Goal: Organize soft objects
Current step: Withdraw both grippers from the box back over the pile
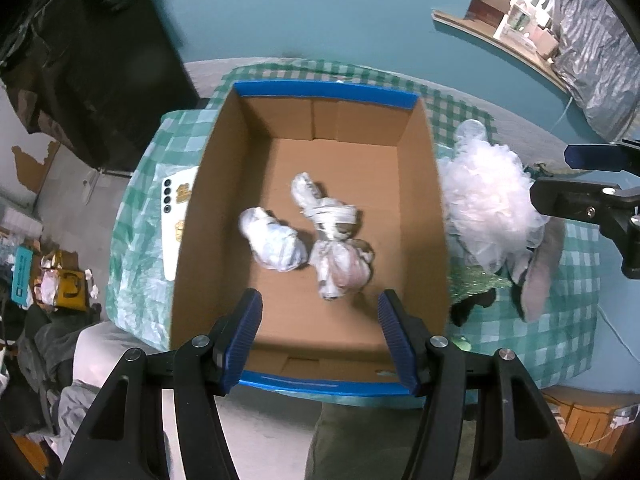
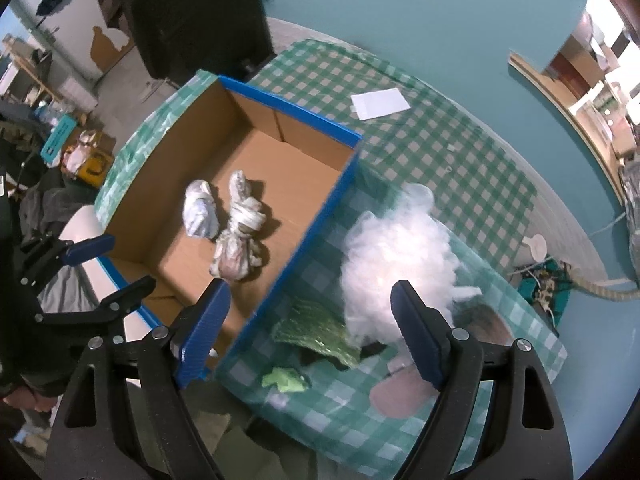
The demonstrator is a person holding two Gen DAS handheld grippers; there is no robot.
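- Your left tool [image 1: 320,336] hung over the box [image 1: 208,216] with its jaws released and nothing between them.
- Your right tool [image 2: 310,332] was also released and empty, above the box's right wall and the pile beside it.
- Two knotted bundles were already in the box: the left bundle [image 1: 274,242] and the tied bundle [image 1: 336,240] lay touching each other near the middle of the floor. That part of the sorting looked done.
- Still outside, on the checked counter [image 2: 460,152] just right of the box, you had the white fluff [image 2: 396,256], a green piece [image 2: 316,330], a small lime scrap [image 2: 286,380], and a grey-pink item [image 2: 404,394] partly under the fluff. A dark item showed beneath the fluff too; what it was could not be told.
- A white paper [image 2: 380,104] lay well apart at the far side, and a phone [image 1: 176,216] sat just left of the box; neither looked like part of the job.
- By that count you were under halfway, with the fluff the nearest thing for your right tool to take.
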